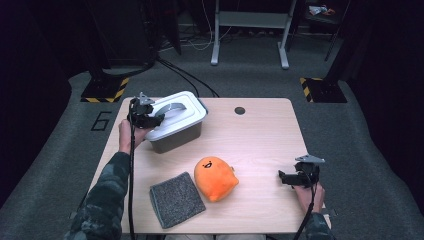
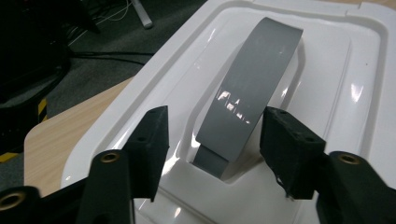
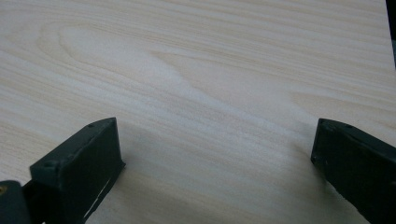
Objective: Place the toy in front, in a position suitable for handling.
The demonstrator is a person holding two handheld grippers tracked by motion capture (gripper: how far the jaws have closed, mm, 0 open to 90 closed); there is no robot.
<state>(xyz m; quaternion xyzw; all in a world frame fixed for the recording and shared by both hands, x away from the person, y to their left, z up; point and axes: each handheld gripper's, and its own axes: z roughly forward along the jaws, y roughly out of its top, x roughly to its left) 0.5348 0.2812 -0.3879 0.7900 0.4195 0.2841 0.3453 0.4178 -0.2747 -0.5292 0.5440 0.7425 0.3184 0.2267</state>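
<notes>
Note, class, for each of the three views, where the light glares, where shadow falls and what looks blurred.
High view: the room behind the table lies dark. Left gripper view: white glare streaks the lid and its grey handle; the near jaws look soft. Right gripper view: even light on the wood, with soft shadow beside the jaws.

The left hand-held gripper (image 1: 159, 119) was held at the far left, forearm extended forward, jaws parted and gripping nothing. The right hand-held gripper (image 1: 281, 176) sat low at the near right, jaws spread wide, pointing left.
</notes>
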